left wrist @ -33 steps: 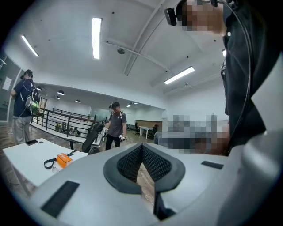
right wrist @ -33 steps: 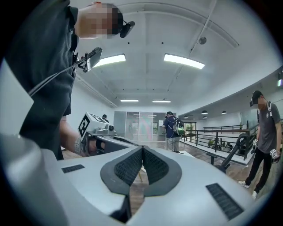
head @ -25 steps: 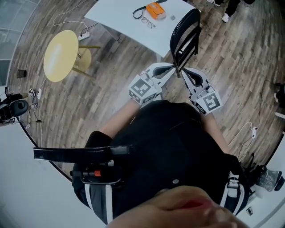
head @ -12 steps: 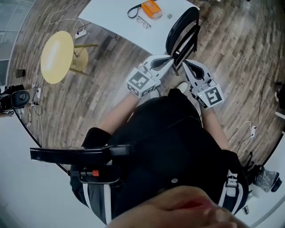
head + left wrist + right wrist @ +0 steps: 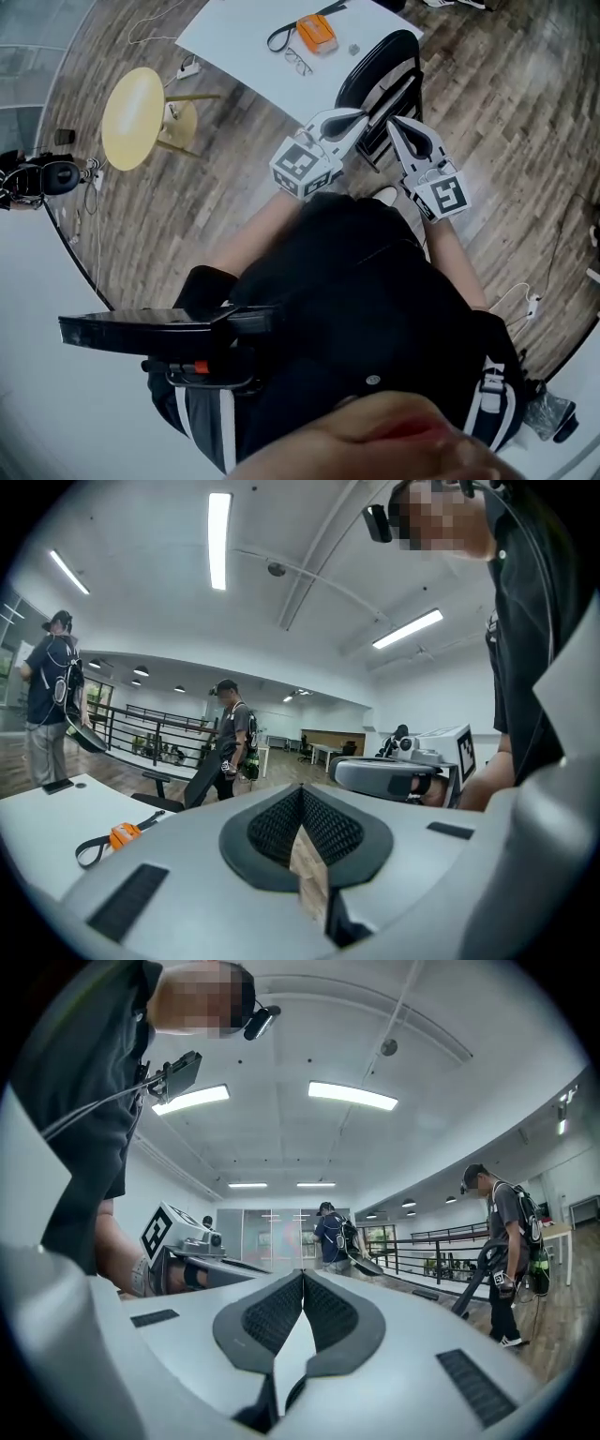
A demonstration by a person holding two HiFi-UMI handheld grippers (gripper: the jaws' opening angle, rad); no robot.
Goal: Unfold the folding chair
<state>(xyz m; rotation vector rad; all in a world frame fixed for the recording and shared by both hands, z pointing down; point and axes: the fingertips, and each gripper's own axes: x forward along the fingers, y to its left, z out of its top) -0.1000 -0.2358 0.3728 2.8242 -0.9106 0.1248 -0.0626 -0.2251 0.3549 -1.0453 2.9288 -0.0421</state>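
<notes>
Since both pairs of jaws are pressed together with nothing between them, neither tool holds anything. The left gripper and right gripper are carried side by side just beyond the person's body, with their tips aimed at the folding chair.

Judgement: this is an approach posture, one gripper for each side of the frame, and unfolding is not yet begun.

The chair is black and looks folded fairly flat. It stands at the near edge of the white table, probably parked against it. On the table lie an orange device with a black strap and a pair of glasses. A yellow round stool stands well apart to the left.

Unclear:
- The gripper tips cover the chair's lower frame.
- I cannot tell whether the tips touch the chair.
- Its hinge is not visible.
- Neither gripper view shows the chair with certainty.
</notes>
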